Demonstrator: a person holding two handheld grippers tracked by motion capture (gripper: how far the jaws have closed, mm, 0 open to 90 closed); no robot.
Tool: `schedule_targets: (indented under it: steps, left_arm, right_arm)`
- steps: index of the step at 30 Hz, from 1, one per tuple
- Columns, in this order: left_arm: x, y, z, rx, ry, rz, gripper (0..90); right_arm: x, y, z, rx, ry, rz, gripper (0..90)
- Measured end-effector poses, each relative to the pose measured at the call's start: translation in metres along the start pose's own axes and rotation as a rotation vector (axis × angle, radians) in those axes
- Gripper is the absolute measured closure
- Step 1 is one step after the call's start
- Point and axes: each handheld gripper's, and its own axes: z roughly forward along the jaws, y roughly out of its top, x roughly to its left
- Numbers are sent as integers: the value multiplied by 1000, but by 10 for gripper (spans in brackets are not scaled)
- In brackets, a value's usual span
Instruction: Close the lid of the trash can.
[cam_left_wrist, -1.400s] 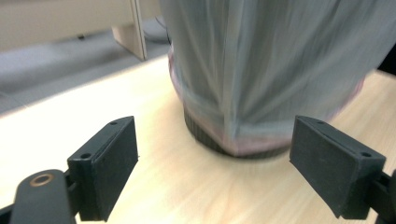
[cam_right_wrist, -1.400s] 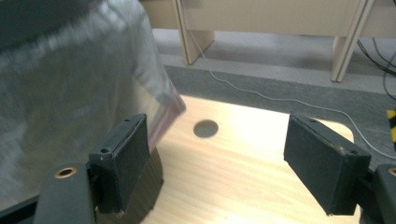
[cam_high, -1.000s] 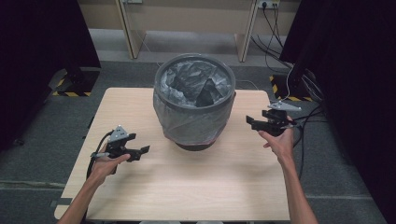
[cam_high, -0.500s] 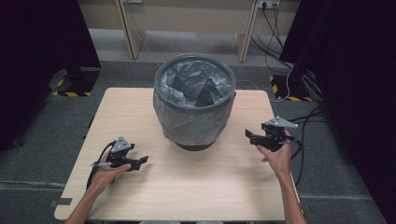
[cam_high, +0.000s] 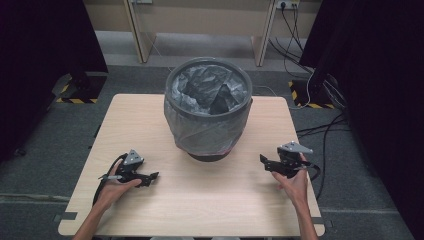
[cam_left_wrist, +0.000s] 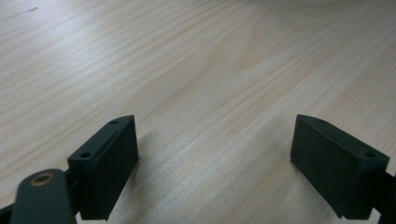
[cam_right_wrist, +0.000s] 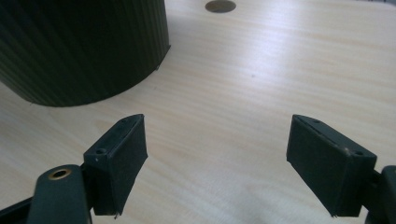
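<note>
Standing a little above the middle of the high view, a grey bin (cam_high: 207, 112) lined with a crinkled grey bag (cam_high: 205, 90) rests upright on the pale wooden table (cam_high: 200, 205), with the bag's edge folded down over the rim and hanging partway down the outside wall. At the lower left of that view the left gripper (cam_high: 150, 176) lies low over the tabletop in the person's left hand (cam_high: 116, 186), pointing toward the middle of the frame, well apart from the bin. At the lower right the right gripper (cam_high: 263, 161) is held in the right hand (cam_high: 295, 182), likewise pointing inward, near the bin's base but not touching it. In the left gripper view the two black jaws stand wide apart at the bottom corners with bare wood grain between them, so this gripper is released and holds nothing. In the right gripper view the jaws are spread just as wide over bare wood, also released, and the dark ribbed wall of the bin (cam_right_wrist: 79, 46) fills the upper left of the frame, its foot meeting the table. A small round brown disc (cam_right_wrist: 220, 5) sits in the tabletop at the top edge of that view, beyond the bin.
</note>
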Motion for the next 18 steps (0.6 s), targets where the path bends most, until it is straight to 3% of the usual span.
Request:
schedule_targets:
  steps: [18]
  left_arm:
    - [0, 0, 0, 1, 0, 1, 139]
  right_arm:
    - [28, -34, 7, 129, 19, -79, 205]
